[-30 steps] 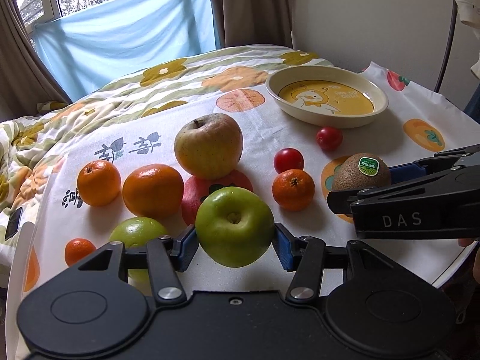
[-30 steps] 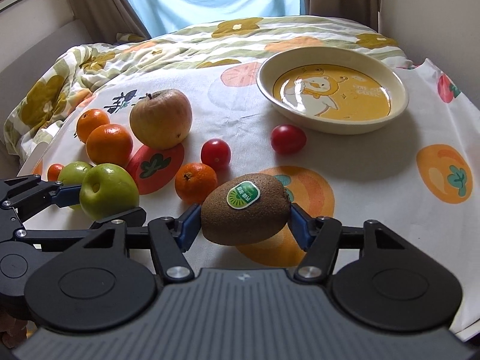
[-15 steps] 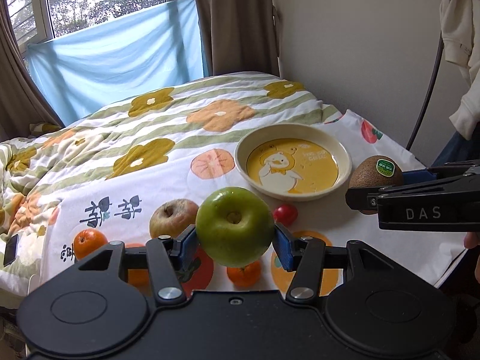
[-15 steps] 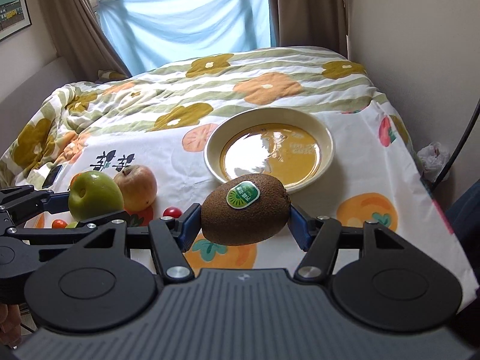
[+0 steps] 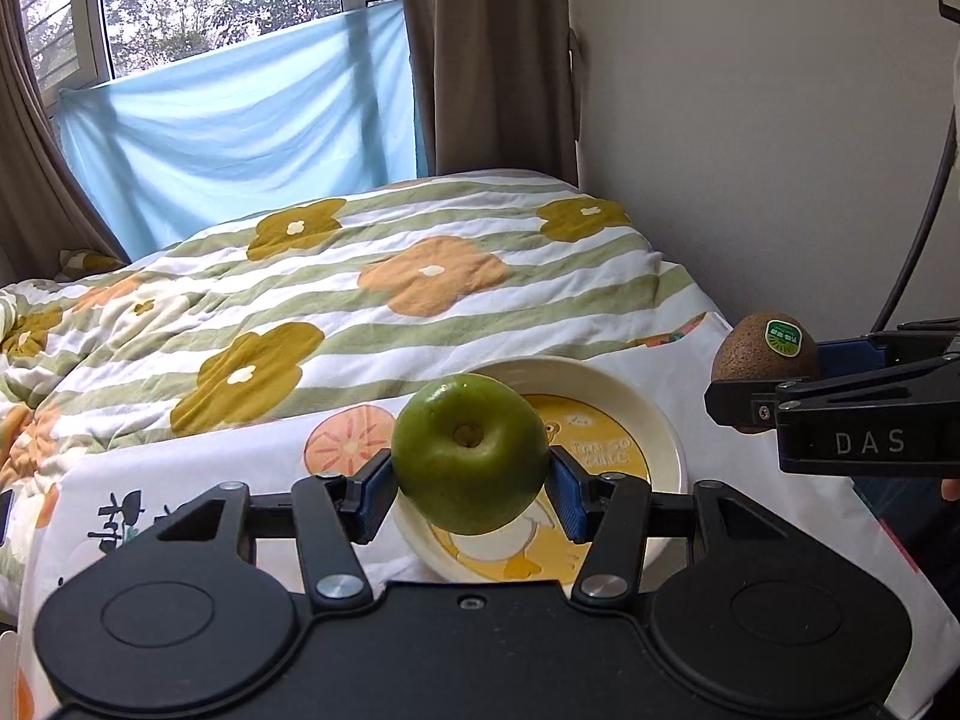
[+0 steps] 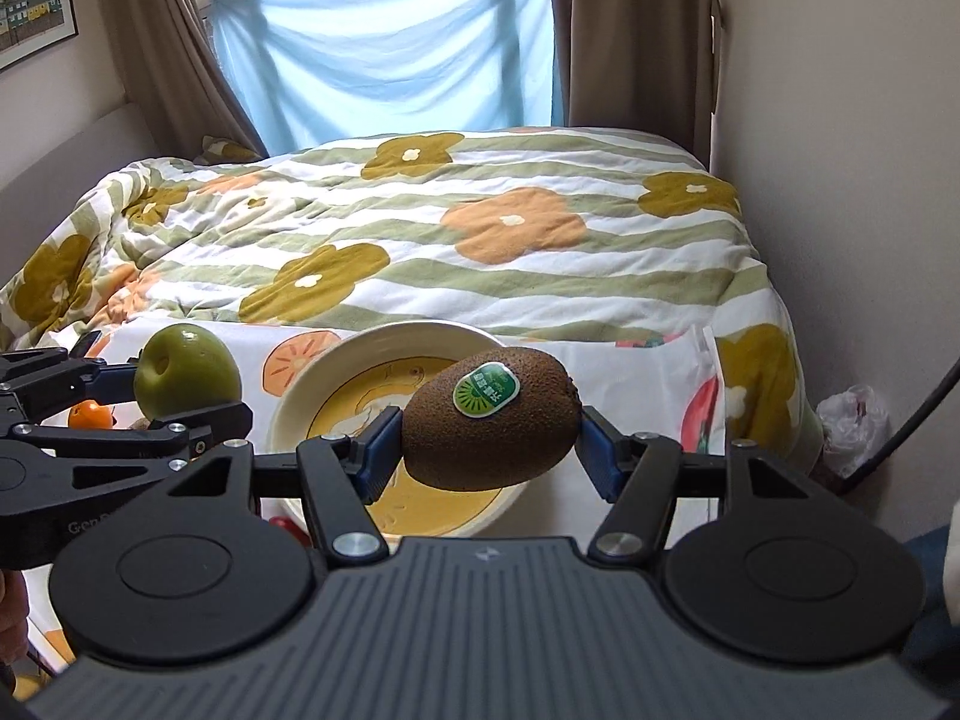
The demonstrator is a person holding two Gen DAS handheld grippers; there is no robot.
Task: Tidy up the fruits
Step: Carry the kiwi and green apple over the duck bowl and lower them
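My left gripper [image 5: 471, 483] is shut on a green apple [image 5: 471, 453] and holds it in the air over the near part of a cream bowl [image 5: 669, 432] with a yellow duck picture. My right gripper [image 6: 486, 441] is shut on a brown kiwi [image 6: 492, 417] with a green sticker, held above the same bowl [image 6: 312, 378]. The kiwi [image 5: 765, 348] shows at the right of the left wrist view. The apple [image 6: 186, 369] shows at the left of the right wrist view. The bowl looks empty.
The bowl stands on a white fruit-print cloth [image 5: 198, 480] at the foot of a bed with a flowered quilt [image 5: 372, 276]. A small orange [image 6: 90, 414] and a red tomato [image 6: 285, 523] lie left of the bowl. A wall [image 5: 750, 120] is on the right.
Both grippers have lifted and moved forward with their fruits, from low over the scattered fruit to above the bowl. Most loose fruits have dropped out of view.
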